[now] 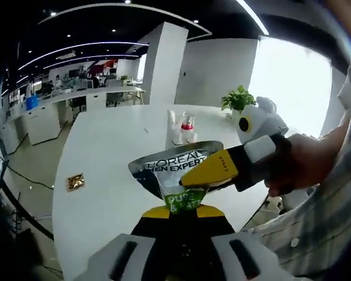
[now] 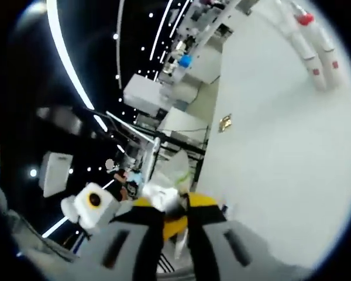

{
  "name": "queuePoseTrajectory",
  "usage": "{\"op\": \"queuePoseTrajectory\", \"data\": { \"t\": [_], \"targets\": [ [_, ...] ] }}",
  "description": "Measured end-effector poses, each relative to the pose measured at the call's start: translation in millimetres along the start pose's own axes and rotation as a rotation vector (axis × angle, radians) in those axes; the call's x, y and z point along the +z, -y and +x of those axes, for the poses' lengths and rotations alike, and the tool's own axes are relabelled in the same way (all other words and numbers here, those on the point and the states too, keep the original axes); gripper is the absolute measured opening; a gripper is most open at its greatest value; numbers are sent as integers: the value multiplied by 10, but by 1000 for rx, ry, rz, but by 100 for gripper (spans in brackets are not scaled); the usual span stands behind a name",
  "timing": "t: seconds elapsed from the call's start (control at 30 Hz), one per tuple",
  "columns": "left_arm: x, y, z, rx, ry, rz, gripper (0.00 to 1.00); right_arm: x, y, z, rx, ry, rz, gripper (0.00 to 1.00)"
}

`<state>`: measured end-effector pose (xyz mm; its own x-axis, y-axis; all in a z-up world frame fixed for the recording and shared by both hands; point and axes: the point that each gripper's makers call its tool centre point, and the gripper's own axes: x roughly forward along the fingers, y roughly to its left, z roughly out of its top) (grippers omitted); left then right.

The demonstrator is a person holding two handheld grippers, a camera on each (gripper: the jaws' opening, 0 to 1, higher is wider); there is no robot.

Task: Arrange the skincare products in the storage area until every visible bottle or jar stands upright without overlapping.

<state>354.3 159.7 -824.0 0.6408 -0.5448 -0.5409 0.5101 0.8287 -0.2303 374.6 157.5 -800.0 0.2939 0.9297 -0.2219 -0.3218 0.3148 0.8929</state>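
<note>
Left gripper view: left gripper (image 1: 181, 213) has its jaws pinching the bottom of a silver pouch (image 1: 172, 170), green band at the base, held up in the air above the white desk (image 1: 105, 175). Right gripper (image 1: 207, 175) comes in from the right, a hand (image 1: 301, 161) on its grip, yellow-tipped jaws closed on the pouch's side edge, so both grippers hold the same pouch. Further back on the desk two bottles (image 1: 181, 126) stand upright close together, one with a red cap; can't tell if they touch. A small gold packet (image 1: 76, 182) lies flat on the desk, well apart from the bottles. A plant (image 1: 238, 99) sits at the far edge. Right gripper view, rolled hard: right gripper (image 2: 176, 212) with jaws pressed onto the crumpled pale pouch (image 2: 167, 193), blurred. Left gripper (image 2: 96, 205) shows at lower left; its jaws aren't visible here. Two bottles (image 2: 313, 50) with red marks appear top right on the desk (image 2: 269, 164), gold packet (image 2: 225, 122) near the desk edge. Progress, as a judgement: early to mid. The two bottles already look upright; the pouch is off the desk and not yet placed, and the gold packet is lying flat. Left to do: set the pouch standing near the bottles without overlap, then deal with the packet if it counts.
</note>
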Motion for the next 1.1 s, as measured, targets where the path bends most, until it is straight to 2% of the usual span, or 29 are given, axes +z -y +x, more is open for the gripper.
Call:
{"op": "queuePoseTrajectory", "data": {
  "t": [0.03, 0.1, 0.2, 0.27, 0.33, 0.37, 0.43, 0.6, 0.67, 0.73, 0.77, 0.8, 0.83, 0.87, 0.97, 1.03, 1.1],
  "targets": [
    [-3, 6, 1, -3, 1, -8, 15, -2, 19, -10, -1, -14, 13, 10],
    [-40, 25, 27, -21, 19, -101, 20, 0, 36, -2, -10, -31, -1, 9],
    [-47, -5, -12, -28, 51, -147, 29, 3, 18, 17, 0, -65, -32, 7],
    [-45, -16, -31, -33, 65, -180, 39, 4, -36, 18, 23, -81, -35, 6],
    [-13, -4, -62, -62, 98, -210, 41, 22, -61, 2, 31, -99, -55, 6],
    [44, 7, -107, -116, 159, -292, 44, 29, -72, -8, 38, -105, -60, 6],
    [85, 4, -151, -179, 216, -414, 50, 63, -127, -45, 72, -107, -39, 5],
    [156, 53, -264, -321, 300, -539, 57, 76, -241, -154, 140, -138, 0, 5],
    [243, 198, -338, -452, 324, -634, 52, 43, -278, -189, 154, -161, 2, 5],
    [291, 348, -395, -567, 319, -664, 43, -7, -325, -224, 173, -188, 1, 5],
    [300, 400, -392, -594, 317, -662, 37, -39, -358, -245, 189, -207, 1, 5],
    [295, 428, -384, -602, 310, -651, 32, -52, -376, -255, 195, -212, -3, 5],
    [286, 412, -352, -577, 314, -644, 27, -54, -391, -262, 205, -213, -3, 5],
    [300, 430, -364, -596, 322, -640, 25, -52, -390, -270, 201, -213, 6, 5],
    [342, 449, -385, -635, 330, -714, 18, -41, -366, -309, 204, -205, 30, 6],
    [358, 488, -416, -660, 330, -708, 9, -41, -361, -316, 206, -202, 38, 6],
    [380, 510, -441, -663, 339, -698, 5, -34, -379, -311, 227, -194, 73, 7]
  ]
}}
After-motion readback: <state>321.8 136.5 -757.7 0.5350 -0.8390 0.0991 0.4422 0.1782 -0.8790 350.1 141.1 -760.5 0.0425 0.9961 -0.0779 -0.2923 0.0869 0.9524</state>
